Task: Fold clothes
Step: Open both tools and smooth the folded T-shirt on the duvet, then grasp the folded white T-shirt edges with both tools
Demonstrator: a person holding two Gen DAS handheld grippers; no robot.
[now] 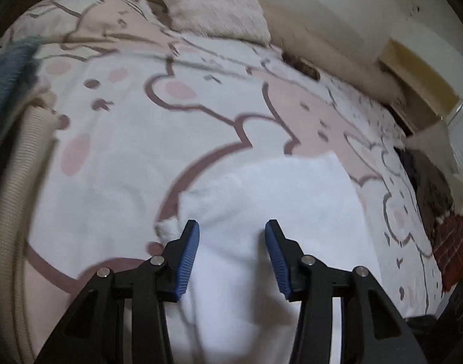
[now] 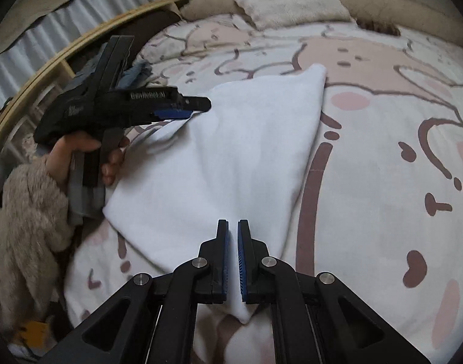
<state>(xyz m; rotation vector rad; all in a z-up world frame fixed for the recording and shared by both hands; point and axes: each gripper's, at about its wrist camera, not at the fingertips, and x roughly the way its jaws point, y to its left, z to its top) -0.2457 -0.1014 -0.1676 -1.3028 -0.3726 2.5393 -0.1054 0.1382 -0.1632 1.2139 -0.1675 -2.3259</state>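
A white garment [image 2: 231, 157] lies spread on the bed's patterned cover; it also shows in the left wrist view [image 1: 261, 206]. My left gripper [image 1: 231, 227] is open, its blue pads straddling the white cloth just above it. In the right wrist view the left gripper [image 2: 198, 107] sits at the garment's far left edge, held by a hand in a fuzzy sleeve. My right gripper [image 2: 233, 227] is shut on the near corner of the white garment, cloth pinched between the pads.
The bed cover [image 2: 383, 151] is white and pink with brown bear outlines. A fluffy pillow [image 1: 213, 3] lies at the head. Blue cloth [image 1: 7, 72] sits at the left edge. Dark clothes [image 1: 434, 200] pile at the right. A wooden shelf rail [image 2: 49, 63] runs along the left.
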